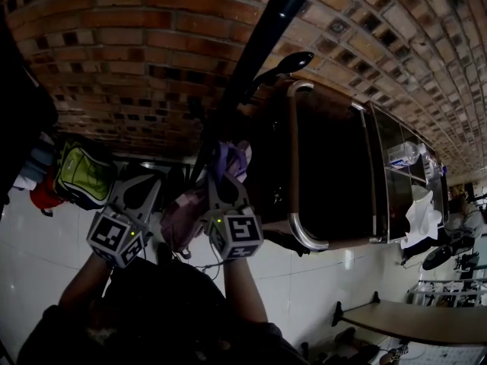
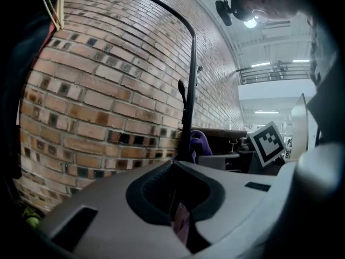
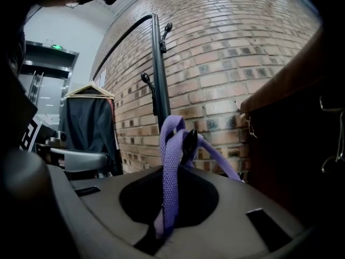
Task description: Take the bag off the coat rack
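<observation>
The black coat rack pole (image 1: 255,48) rises in front of the brick wall. A purple woven strap (image 3: 171,161) is looped over one of its black hooks (image 3: 190,143). My right gripper (image 3: 159,226) is shut on that strap just below the hook. In the head view the strap (image 1: 228,160) shows above the right gripper (image 1: 223,182). The pinkish bag (image 1: 181,220) hangs between the two grippers. The left gripper (image 2: 181,224) is shut with a piece of the pink bag pinched in its jaws. It sits left of the pole (image 2: 188,117) and shows in the head view (image 1: 137,192).
A green and yellow backpack (image 1: 82,175) and a red item (image 1: 44,196) lie at the left. A dark cabinet with a chrome rail (image 1: 292,166) stands right of the pole. A dark coat on a hanger (image 3: 89,125) hangs further along the rack.
</observation>
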A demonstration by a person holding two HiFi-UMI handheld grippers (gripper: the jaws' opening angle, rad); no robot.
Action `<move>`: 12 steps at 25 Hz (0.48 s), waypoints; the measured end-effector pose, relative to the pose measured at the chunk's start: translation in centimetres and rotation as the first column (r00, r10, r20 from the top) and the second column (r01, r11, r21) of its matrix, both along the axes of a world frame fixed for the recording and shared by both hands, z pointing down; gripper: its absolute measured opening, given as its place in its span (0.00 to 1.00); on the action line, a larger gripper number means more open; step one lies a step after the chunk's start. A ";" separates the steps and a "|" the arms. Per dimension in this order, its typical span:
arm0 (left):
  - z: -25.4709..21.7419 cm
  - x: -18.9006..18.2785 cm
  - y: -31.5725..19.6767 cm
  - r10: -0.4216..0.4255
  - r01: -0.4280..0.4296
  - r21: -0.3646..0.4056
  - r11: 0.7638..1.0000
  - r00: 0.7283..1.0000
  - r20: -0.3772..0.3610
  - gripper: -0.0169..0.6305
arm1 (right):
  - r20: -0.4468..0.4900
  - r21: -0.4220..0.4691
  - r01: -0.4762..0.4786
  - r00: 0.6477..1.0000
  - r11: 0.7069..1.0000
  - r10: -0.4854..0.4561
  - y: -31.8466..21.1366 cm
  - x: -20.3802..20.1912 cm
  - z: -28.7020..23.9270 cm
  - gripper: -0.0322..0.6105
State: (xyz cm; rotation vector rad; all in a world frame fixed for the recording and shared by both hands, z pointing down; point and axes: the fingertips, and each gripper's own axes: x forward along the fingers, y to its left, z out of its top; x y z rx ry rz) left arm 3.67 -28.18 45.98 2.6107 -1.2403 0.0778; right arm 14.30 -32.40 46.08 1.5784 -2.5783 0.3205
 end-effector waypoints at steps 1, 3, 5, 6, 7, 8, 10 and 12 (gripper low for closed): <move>-0.1 0.0 0.0 -0.001 0.001 0.004 1.000 1.000 -0.003 0.07 | 0.000 0.008 0.005 1.000 1.000 -0.005 0.0 0.0 -0.4 0.10; -0.2 -0.1 0.0 -0.004 0.004 0.004 1.000 1.000 -0.008 0.07 | 0.010 0.019 0.007 1.000 1.000 -0.007 0.1 0.0 -1.0 0.10; -0.3 -0.3 0.0 -0.006 0.006 0.003 1.000 1.000 -0.012 0.07 | 0.015 0.023 -0.003 1.000 1.000 0.003 0.1 0.3 -1.6 0.10; -0.4 -0.4 0.0 -0.007 0.007 0.003 1.000 1.000 -0.014 0.07 | 0.019 0.025 -0.014 1.000 1.000 0.014 0.1 0.7 -1.8 0.10; -0.5 -0.5 0.1 -0.009 0.009 0.002 1.000 1.000 -0.015 0.07 | 0.026 0.029 -0.031 0.999 0.999 0.031 0.1 1.3 -1.9 0.10; -0.6 -0.6 0.1 -0.011 0.011 0.001 1.000 1.000 -0.017 0.07 | 0.033 0.036 -0.051 0.998 0.998 0.049 0.1 2.1 -1.9 0.10; -0.7 -0.8 0.2 -0.013 0.013 0.000 1.000 1.000 -0.017 0.07 | 0.060 0.037 -0.087 0.995 0.996 0.085 0.2 3.4 -2.2 0.10; -0.8 -1.1 0.2 -0.014 0.015 0.001 1.000 1.000 -0.013 0.07 | 0.090 0.026 -0.104 0.991 0.994 0.101 0.8 3.9 -2.6 0.10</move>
